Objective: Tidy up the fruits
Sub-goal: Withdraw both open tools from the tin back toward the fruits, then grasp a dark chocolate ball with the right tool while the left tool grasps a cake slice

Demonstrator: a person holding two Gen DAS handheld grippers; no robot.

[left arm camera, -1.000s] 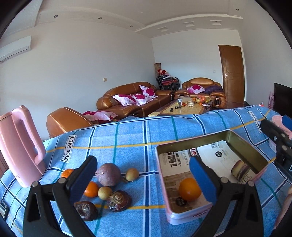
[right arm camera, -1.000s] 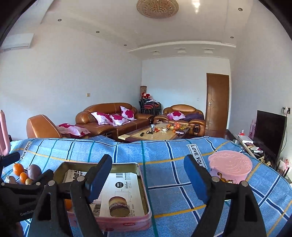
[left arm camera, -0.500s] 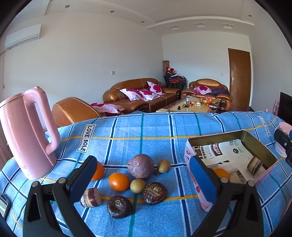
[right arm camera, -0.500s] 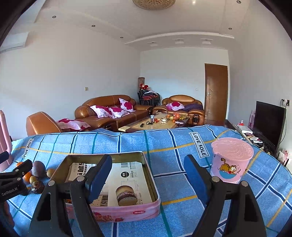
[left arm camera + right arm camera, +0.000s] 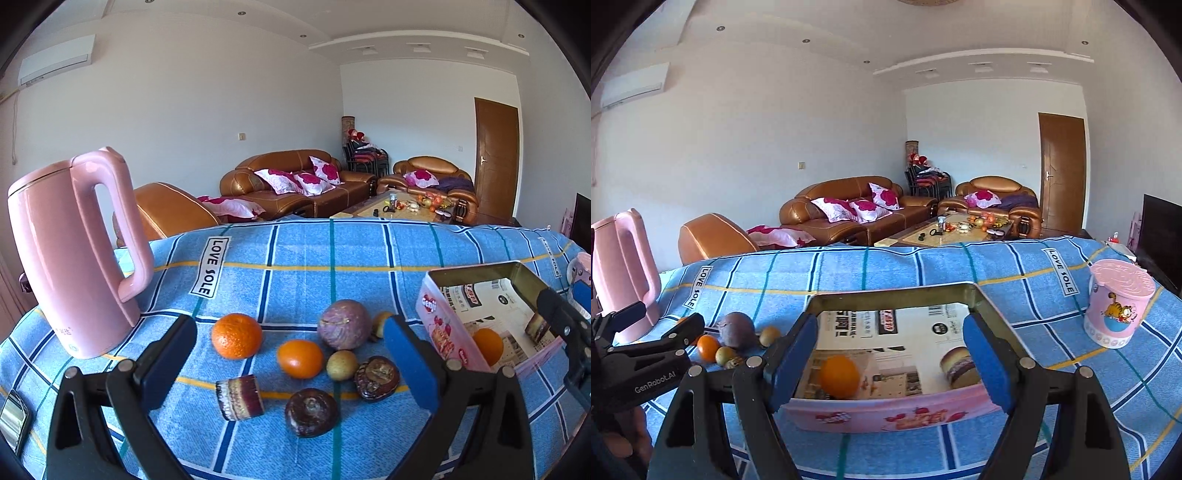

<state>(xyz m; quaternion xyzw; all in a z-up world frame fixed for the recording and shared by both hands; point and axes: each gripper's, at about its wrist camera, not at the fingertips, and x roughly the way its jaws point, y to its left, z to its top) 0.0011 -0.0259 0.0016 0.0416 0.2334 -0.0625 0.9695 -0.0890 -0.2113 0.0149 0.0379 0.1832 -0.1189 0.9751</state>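
Left wrist view first: left gripper (image 5: 291,350) spread wide over a loose cluster of fruit on the blue checked tablecloth (image 5: 295,258), nothing between the blue pads, nothing touched. Two oranges there, the larger orange (image 5: 236,340) furthest left, bright and dimpled, the smaller orange (image 5: 300,359) just right of it and a shade smoother. Behind them a round purple passion fruit (image 5: 344,324), dull and mottled, with a little brownish fruit (image 5: 380,325) peeking out at its right side, half hidden by the blue pad. Nearer the camera a small yellow-green fruit (image 5: 341,364), then two dark, wrinkled brown ones (image 5: 311,411) (image 5: 376,377), glossy and shrivelled. At the front left, lying on its side, a short banded cylinder (image 5: 240,397), purple and cream stripes. Pink kettle (image 5: 70,258) standing upright at far left, well apart from the cluster. Over to the right wrist view: right gripper (image 5: 890,358) also held apart, pads either side of the near wall of the pink tin (image 5: 897,410), not pressing on it as far as can be seen. Inside the tin, on printed paper, one orange (image 5: 839,376) at the left and a second banded cylinder (image 5: 958,365) at the right, well apart from each other. Pink lidded cup (image 5: 1117,306) with a cartoon cat upright to the right of the tin. Fruit cluster lying just left of the tin, between it and the kettle.
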